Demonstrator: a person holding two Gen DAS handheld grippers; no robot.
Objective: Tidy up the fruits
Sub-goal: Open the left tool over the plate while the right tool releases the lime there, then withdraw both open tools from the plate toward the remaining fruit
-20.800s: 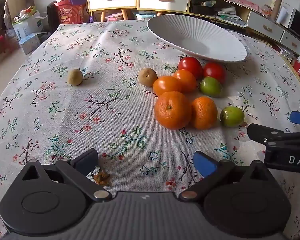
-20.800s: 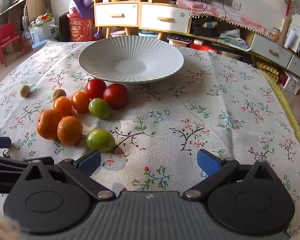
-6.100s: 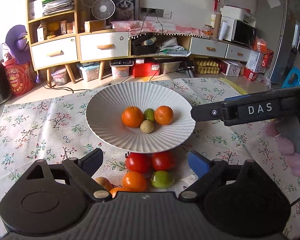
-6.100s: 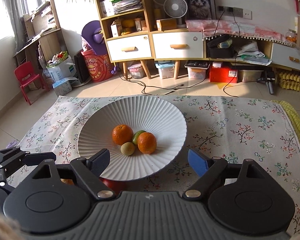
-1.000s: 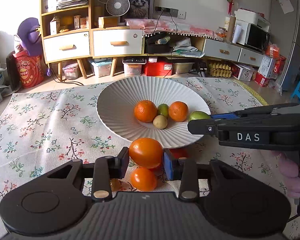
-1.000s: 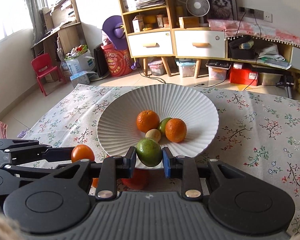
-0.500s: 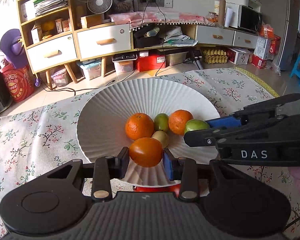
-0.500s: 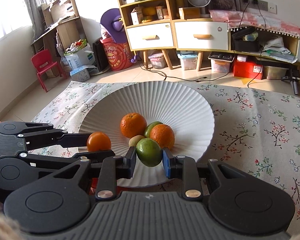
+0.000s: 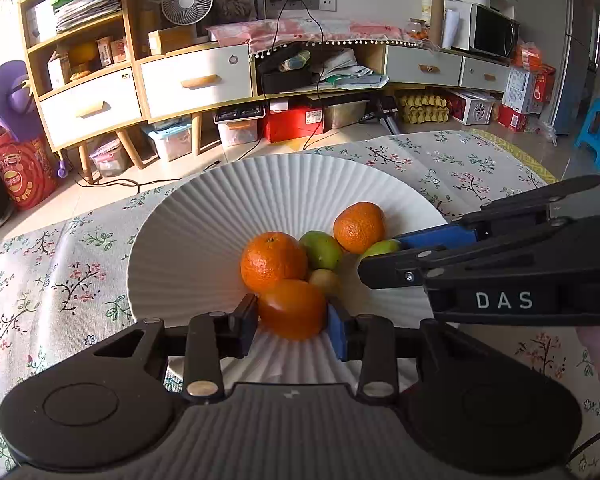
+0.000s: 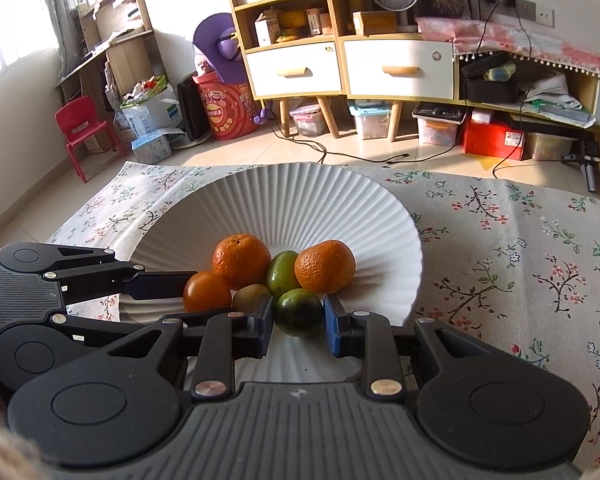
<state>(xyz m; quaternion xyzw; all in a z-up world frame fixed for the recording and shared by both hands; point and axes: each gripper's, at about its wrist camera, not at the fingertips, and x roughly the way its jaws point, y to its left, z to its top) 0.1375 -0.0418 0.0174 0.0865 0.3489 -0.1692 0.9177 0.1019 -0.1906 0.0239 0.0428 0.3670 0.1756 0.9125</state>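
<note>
- Right now, on the far left of the right wrist view, I see my left gripper [image 10: 204,292] reaching in over the near left part of the white ribbed plate [image 10: 300,200], its jaws narrow and clamped on a smooth orange fruit [image 10: 207,291].
- From the left wrist view that same orange fruit [image 9: 292,309] sits squeezed between the two pads, low over the plate's [image 9: 188,248] near side, just in front of the pile.
- Next along, the pile lies at the plate's middle: a large dimpled orange [image 10: 242,261] on the left, a small brownish kiwi [image 10: 251,298] just in front of it, a green fruit [image 10: 285,273] in the centre and a second orange [image 10: 325,266] on the right, all bunched together and touching.
- Then my right gripper [image 10: 299,314] holds a dark green lime [image 10: 299,312] between its pads, jaws drawn in tight on it, right at the near edge of the pile.
- In the left wrist view the right gripper [image 9: 384,256] comes in from the right side, the lime's [image 9: 380,249] pale green top showing beside the second orange.
- Farthest right, the floral tablecloth [image 10: 520,248] spreads away from the plate.
</note>
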